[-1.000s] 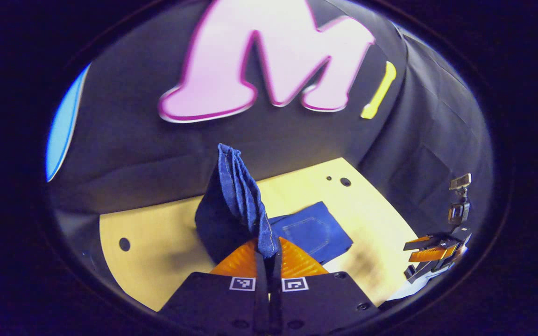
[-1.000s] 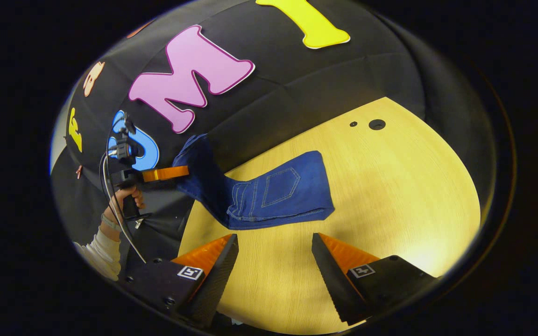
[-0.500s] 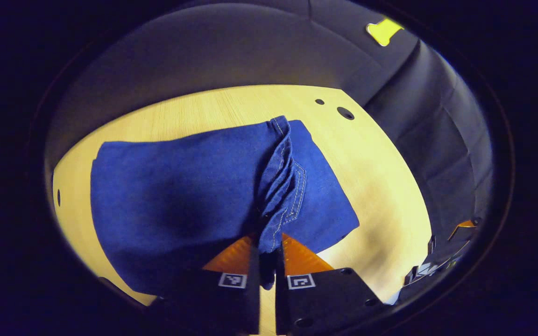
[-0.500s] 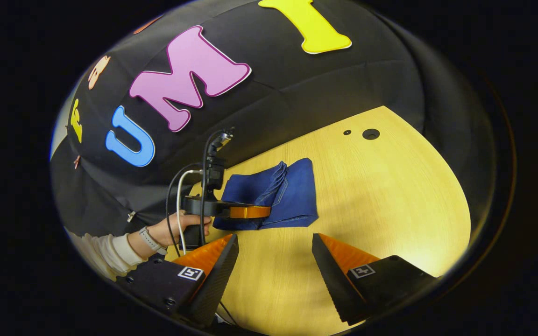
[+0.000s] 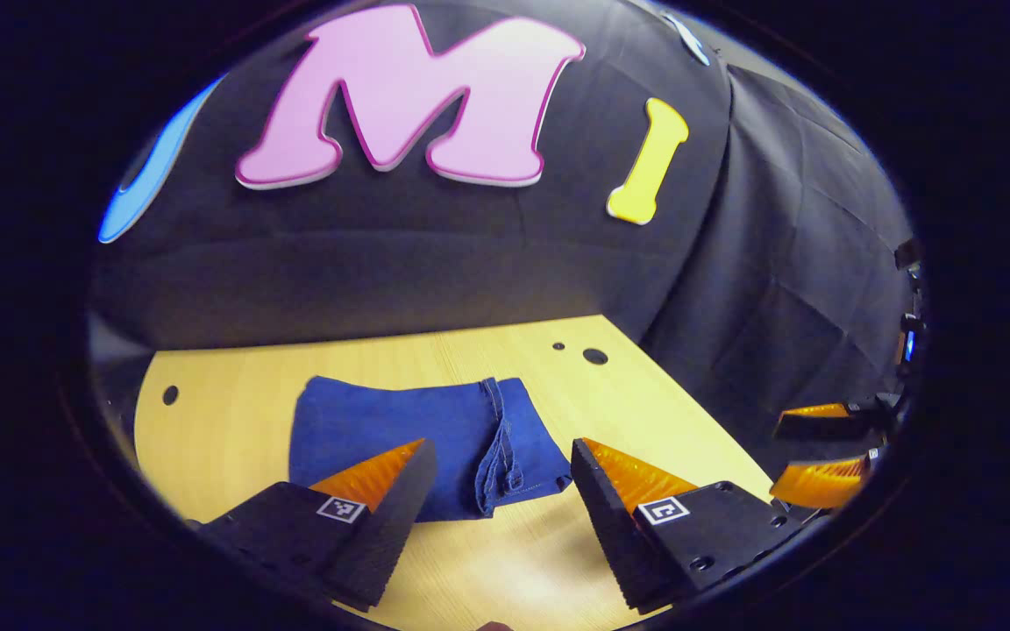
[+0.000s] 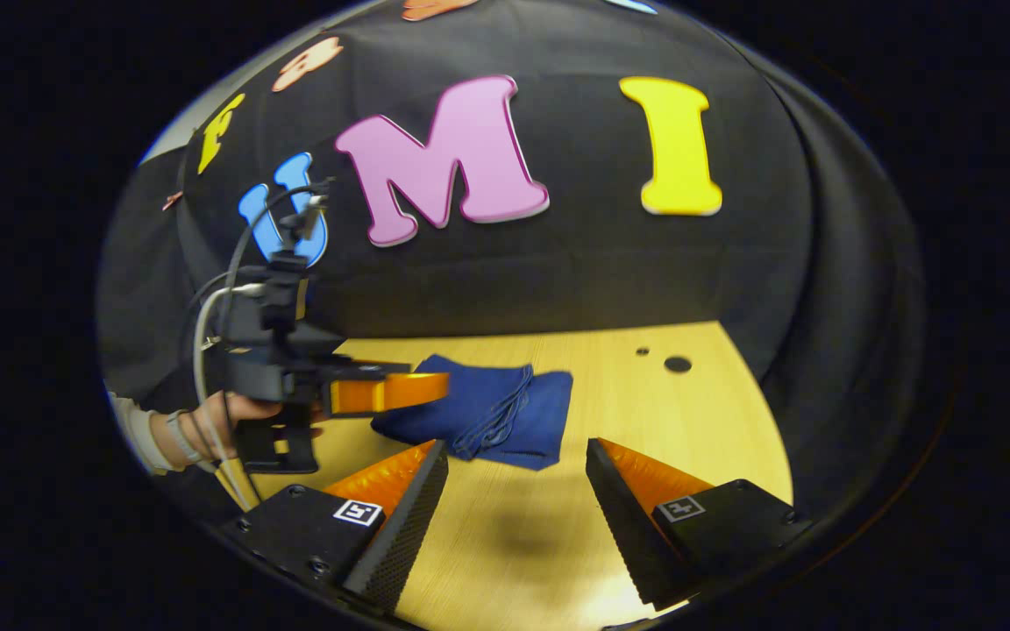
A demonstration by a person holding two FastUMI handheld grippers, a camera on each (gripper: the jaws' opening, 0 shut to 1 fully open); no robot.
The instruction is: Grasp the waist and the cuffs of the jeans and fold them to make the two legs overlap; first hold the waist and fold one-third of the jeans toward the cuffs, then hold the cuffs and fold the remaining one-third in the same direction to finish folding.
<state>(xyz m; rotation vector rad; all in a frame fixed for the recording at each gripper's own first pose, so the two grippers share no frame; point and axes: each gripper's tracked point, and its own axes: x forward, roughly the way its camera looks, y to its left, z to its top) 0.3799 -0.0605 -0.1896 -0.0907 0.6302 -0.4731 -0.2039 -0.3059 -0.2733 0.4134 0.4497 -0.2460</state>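
The jeans (image 5: 422, 443) lie folded on the table (image 5: 233, 412), near its back edge. Left gripper (image 5: 496, 478) and right gripper (image 6: 514, 478) hang just before the jeans, jaws spread wide, holding nothing.

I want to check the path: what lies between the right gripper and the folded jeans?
Bare wooden table, seen in the right gripper view, separates the right gripper from the folded jeans.

Dim booth, lit from above; fisheye bends the edges, soft shadows on the table (image 6: 698, 421), slight motion blur
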